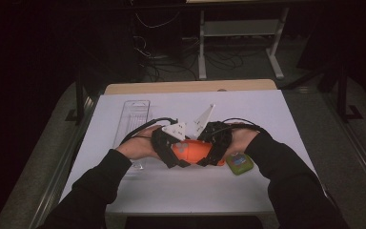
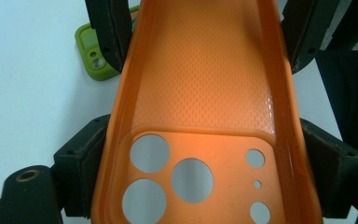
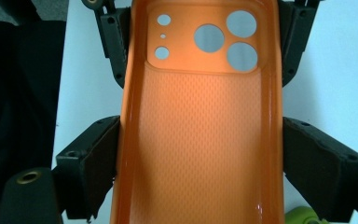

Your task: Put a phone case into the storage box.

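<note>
An orange phone case (image 1: 194, 150) with round camera holes is held just above the white sheet, at the table's middle, its inside facing up. My left gripper (image 1: 183, 162) grips the end with the camera holes, and in the left gripper view its pads (image 2: 91, 158) press on both long sides of the case (image 2: 205, 84). My right gripper (image 1: 205, 161) holds the opposite end; in the right gripper view its pads (image 3: 98, 154) clamp the case (image 3: 200, 140) from both sides. The two grippers face each other across the case.
A green phone case (image 1: 239, 163) lies on the sheet just right of my right hand, also seen as the green case (image 2: 95, 53). A clear plastic tray (image 1: 134, 119) lies at the left back. The white sheet (image 1: 248, 109) covers the table; dark floor, cables and table legs lie beyond.
</note>
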{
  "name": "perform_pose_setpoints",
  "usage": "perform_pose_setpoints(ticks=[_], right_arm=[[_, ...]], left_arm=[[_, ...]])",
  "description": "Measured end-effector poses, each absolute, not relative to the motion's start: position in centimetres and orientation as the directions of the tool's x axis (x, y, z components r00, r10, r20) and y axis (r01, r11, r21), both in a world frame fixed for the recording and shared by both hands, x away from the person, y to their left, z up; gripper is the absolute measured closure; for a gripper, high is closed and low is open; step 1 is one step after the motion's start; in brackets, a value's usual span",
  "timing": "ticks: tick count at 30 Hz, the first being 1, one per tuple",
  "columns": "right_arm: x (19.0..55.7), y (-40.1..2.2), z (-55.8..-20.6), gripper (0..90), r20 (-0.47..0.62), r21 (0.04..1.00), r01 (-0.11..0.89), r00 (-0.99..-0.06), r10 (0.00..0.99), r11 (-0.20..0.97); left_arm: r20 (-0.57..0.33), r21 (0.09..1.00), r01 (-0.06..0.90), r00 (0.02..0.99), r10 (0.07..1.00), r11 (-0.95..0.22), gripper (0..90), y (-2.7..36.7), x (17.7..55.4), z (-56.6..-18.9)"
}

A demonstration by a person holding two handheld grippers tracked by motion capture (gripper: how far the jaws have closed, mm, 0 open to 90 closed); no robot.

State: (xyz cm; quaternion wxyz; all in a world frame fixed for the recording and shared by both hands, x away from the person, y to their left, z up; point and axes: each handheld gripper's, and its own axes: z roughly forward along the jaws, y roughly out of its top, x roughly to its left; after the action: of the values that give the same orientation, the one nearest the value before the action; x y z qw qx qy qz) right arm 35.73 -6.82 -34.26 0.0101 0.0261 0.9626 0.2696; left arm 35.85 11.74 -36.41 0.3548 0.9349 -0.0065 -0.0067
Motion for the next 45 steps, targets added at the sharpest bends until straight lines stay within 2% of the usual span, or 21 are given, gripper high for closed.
perform_pose_setpoints(ticks=[6, 11, 19, 26, 32, 37, 39, 45], right_arm=[[35.5, -7.4, -34.3, 11.7, -0.007, 0.56, 0.057, -0.997, 0.073, 0.826], [36.0, -8.4, -33.8, 4.2, 0.019, 0.607, 0.118, -0.991, 0.135, 0.786], [36.6, -10.8, -34.5, 1.3, 0.049, 0.672, 0.246, -0.956, 0.289, 0.699], [36.3, -13.4, -35.7, 1.1, 0.156, 0.72, 0.423, -0.871, 0.466, 0.55], [35.9, -15.0, -36.6, 0.0, 0.146, 0.734, 0.46, -0.825, 0.546, 0.5], [35.3, -15.9, -37.2, 0.0, 0.155, 0.738, 0.506, -0.772, 0.617, 0.447], [35.0, -16.1, -37.7, 0.0, 0.151, 0.743, 0.519, -0.746, 0.649, 0.423], [33.4, -16.6, -39.1, 0.0, 0.129, 0.784, 0.512, -0.688, 0.714, 0.351]], left_arm=[[-0.012, 0.662, 0.017, 1.0, 0.012, -0.749, 15.8, 12.1, 35.8, -36.2], [-0.013, 0.642, 0.067, 0.997, 0.076, -0.764, 15.8, 12.3, 35.9, -36.5], [-0.014, 0.626, 0.186, 0.974, 0.227, -0.757, 15.8, 12.6, 35.8, -37.2], [-0.017, 0.63, 0.273, 0.941, 0.339, -0.727, 15.8, 13.0, 35.6, -37.3], [-0.01, 0.616, 0.331, 0.911, 0.412, -0.715, 15.8, 13.0, 35.4, -37.5], [-0.039, 0.639, 0.392, 0.876, 0.481, -0.662, 15.7, 13.2, 35.5, -37.7], [-0.015, 0.622, 0.392, 0.871, 0.491, -0.677, 15.7, 13.4, 35.4, -37.7], [-0.046, 0.626, 0.422, 0.86, 0.509, -0.656, 15.7, 14.3, 35.2, -37.7]])
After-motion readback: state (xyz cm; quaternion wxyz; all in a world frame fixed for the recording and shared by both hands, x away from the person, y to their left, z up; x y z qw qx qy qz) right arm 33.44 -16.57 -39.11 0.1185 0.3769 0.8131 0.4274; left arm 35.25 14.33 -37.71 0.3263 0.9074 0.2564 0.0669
